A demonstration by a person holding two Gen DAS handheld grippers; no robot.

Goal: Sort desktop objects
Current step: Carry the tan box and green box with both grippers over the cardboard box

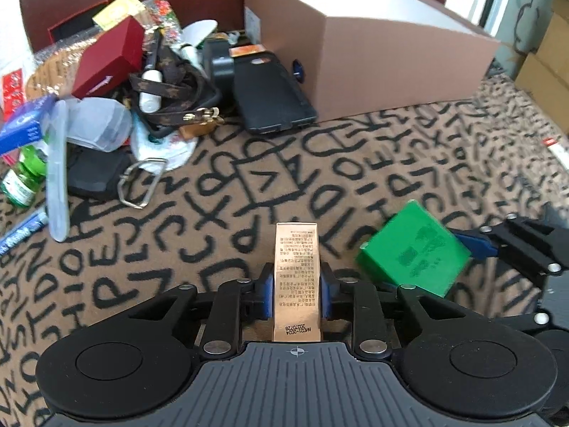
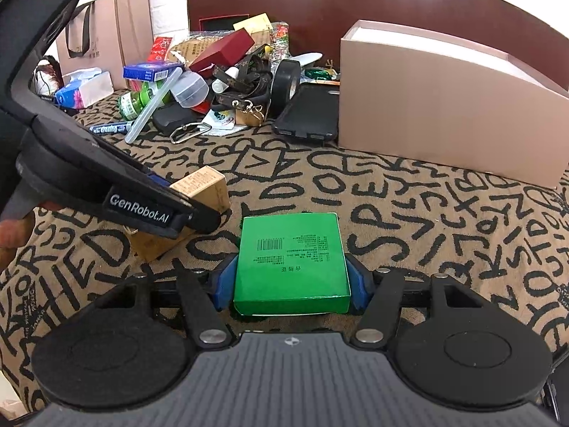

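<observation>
Left claw (image 1: 298,297) is clamped on a tan carton (image 1: 297,277); right claw (image 2: 290,281) is clamped on a green box (image 2: 291,261). Both are held low over the lettered bench (image 2: 426,213), near each other. Risk: the two loads could collide, or the narrow carton could twist out of its grip. Legible: "GenRobot.AI" on the left claw body; "AH021-2024, 20270728" on the carton.

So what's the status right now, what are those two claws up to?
Left gripper shut on tan box. Right gripper shut on green box. Big cardboard box ahead, path open.
</observation>
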